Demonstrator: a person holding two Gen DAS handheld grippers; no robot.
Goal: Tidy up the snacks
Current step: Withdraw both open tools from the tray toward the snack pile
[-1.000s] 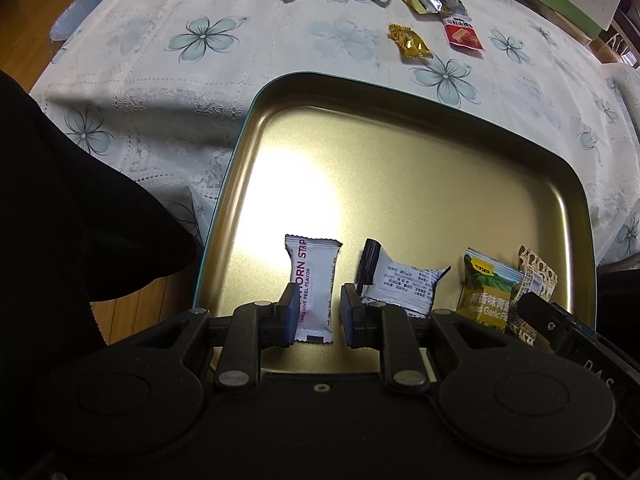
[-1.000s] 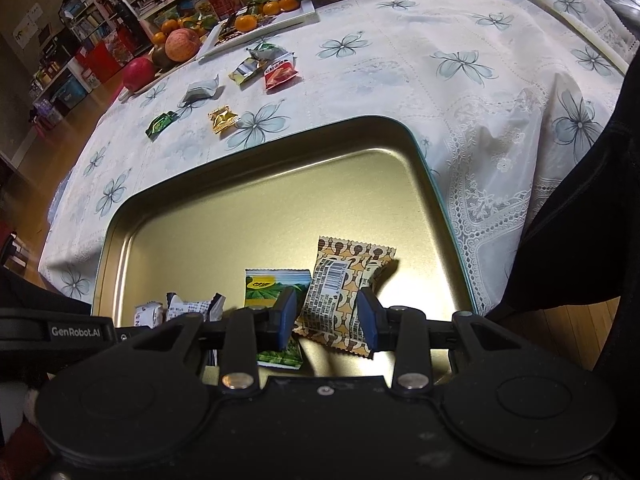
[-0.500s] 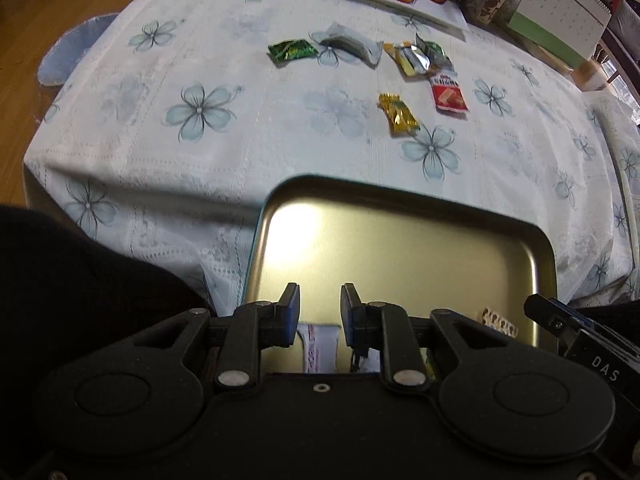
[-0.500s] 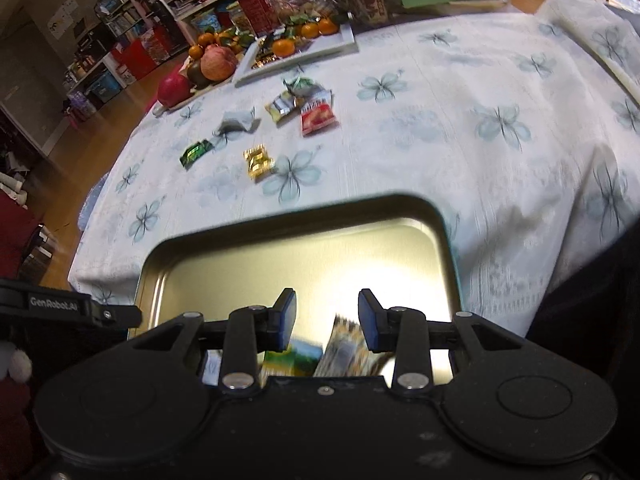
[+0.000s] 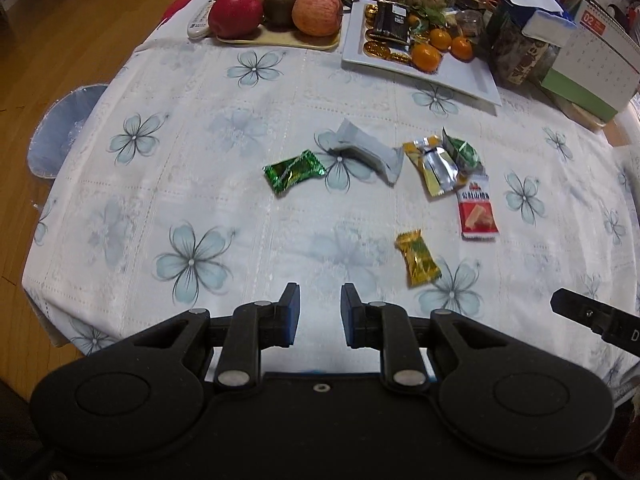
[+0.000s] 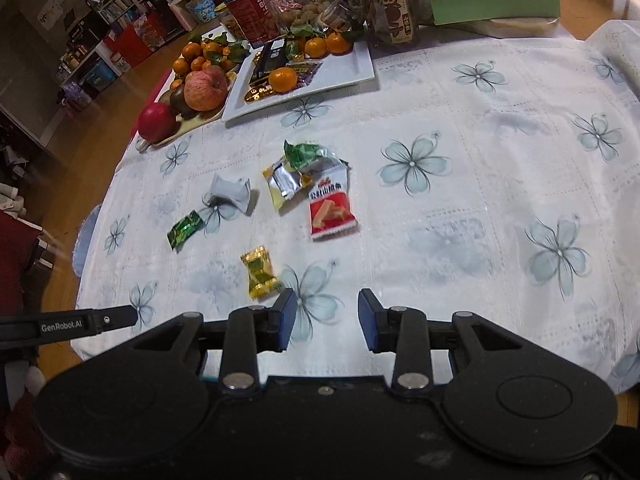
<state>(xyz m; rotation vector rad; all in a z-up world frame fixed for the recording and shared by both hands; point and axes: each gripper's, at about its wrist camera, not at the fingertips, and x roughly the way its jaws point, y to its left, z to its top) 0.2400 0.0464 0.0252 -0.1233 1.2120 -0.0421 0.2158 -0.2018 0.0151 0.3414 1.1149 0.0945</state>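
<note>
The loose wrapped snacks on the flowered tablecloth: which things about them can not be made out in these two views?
- Red packet: its print is too small and blurred, both views.
- Green foil packet: partly under the silver-yellow wrapper; its full shape is hidden.
- Grey-white packet: no label shows in either view.

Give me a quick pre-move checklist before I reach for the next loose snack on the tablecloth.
1. Left gripper empty: ok, jaws apart with only cloth showing between them.
2. Right gripper empty: ok, nothing between its jaws.
3. Nearest target free: ok, the gold candy lies alone on the tablecloth, apart from the other wrappers.
4. Red packet clear to grasp: ok, flat and unobstructed, though its top edge sits close to the silver-yellow wrapper.
5. Green candy and grey packet separated: ok, a gap shows between them.
6. Tray ready for the drop: cannot tell, it is out of both views.
</note>
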